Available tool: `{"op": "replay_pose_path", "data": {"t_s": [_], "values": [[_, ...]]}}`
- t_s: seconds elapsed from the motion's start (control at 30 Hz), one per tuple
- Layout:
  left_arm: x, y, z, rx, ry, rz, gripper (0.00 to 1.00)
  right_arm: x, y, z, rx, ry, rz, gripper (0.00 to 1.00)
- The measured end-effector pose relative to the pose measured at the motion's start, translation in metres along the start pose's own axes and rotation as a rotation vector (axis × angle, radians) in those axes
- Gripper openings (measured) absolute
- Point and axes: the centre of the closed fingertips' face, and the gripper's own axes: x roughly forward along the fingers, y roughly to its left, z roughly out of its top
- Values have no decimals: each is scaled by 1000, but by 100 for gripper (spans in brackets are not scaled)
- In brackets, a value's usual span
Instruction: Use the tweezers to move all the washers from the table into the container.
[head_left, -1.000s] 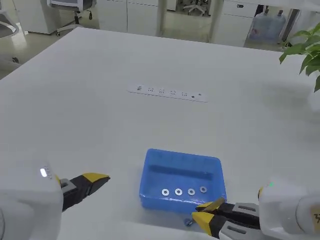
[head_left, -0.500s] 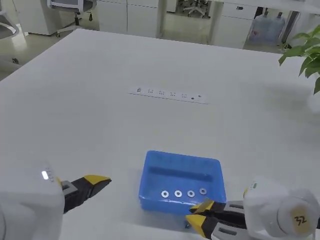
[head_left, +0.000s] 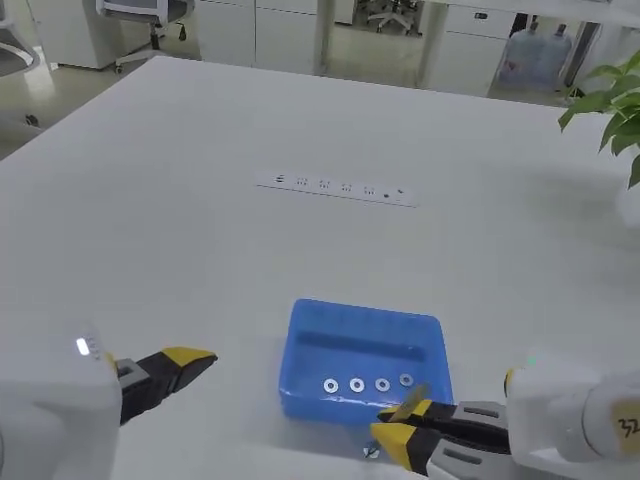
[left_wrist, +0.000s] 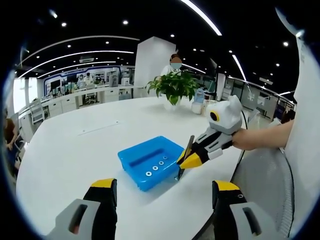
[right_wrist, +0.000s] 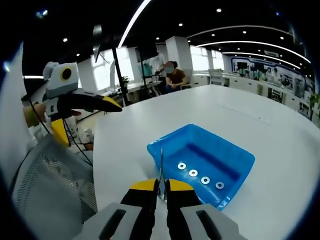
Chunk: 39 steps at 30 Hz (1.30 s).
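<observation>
Right gripper (right_wrist: 161, 186): jaws pressed together on the tweezers (right_wrist: 161, 165), whose thin legs stick out straight ahead of the jaws. Left gripper (left_wrist: 165, 184): jaws spread, nothing between them, held well off to the side of the container (head_left: 365, 350).

Four washers (right_wrist: 193, 172) lie in a row on the container floor, ahead and to the right of the right jaws. In the head view a small speck, probably one more washer (head_left: 371, 452), lies on the table (head_left: 200, 250) right at the tweezer tips, just outside the container's near wall. Too small to be sure.

Handling, as judged: washer is light, flat, hard and smooth, so likely to skate or flick out of a pinch. Best nipped across the ring, one tip through the hole. Tweezers are springy and could twist in the jaws.

Room: the near wall stands between tips and container floor, so the washer must go up and over. Table open ahead; its edge runs close beside the right jaws.
</observation>
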Motion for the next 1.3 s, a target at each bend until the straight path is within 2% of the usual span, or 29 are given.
{"op": "replay_pose_path", "data": {"t_s": [0.13,0.37,0.53,0.67,0.83,0.97,1.17,1.3], "values": [[1,-1,0,1,2,-3,79,-4,1,10,24,-42,11,3],[3,-2,2,6,0,-9,79,-4,11,32,98,-126,98,3],[2,0,1,5,1,-5,79,0,12,47,106,-164,117,3],[1,0,0,2,1,-3,78,8,4,60,108,-185,104,3],[1,0,0,1,1,-3,79,26,-10,67,106,-162,75,3],[0,1,0,-2,0,2,79,41,-15,71,103,-155,79,3],[0,3,0,-5,1,6,79,60,-18,63,72,-90,69,3],[-1,4,-1,-5,2,7,78,69,-14,57,32,-49,75,3]]}}
